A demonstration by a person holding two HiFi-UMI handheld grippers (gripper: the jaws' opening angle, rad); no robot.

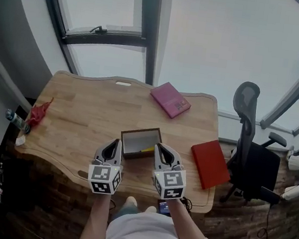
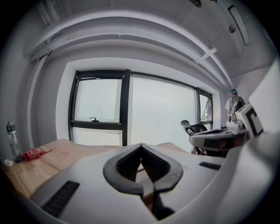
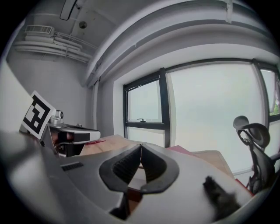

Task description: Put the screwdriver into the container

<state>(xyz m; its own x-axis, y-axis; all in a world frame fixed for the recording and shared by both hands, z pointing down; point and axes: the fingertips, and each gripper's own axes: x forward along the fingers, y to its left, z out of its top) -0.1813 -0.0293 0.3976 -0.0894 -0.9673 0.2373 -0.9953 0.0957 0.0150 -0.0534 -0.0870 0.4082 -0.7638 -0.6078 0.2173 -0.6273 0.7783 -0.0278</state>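
A small brown open box, the container (image 1: 140, 142), stands near the desk's front edge, with a yellow screwdriver (image 1: 147, 150) lying inside it at the right. My left gripper (image 1: 118, 142) is shut and empty, just left of the box. The right gripper (image 1: 159, 146) is shut with nothing in it, close to the box's right wall. In the left gripper view the left gripper (image 2: 141, 145) has its tips touching. The right gripper view shows the right gripper (image 3: 141, 146) the same way, with the box edge (image 3: 135, 177) glimpsed between the pads.
On the wooden desk (image 1: 84, 118) lie a pink book (image 1: 169, 99) at the back and a red book (image 1: 210, 163) at the right. A red cloth (image 1: 38, 112) and a bottle (image 1: 16, 120) sit at the left edge. An office chair (image 1: 250, 151) stands to the right.
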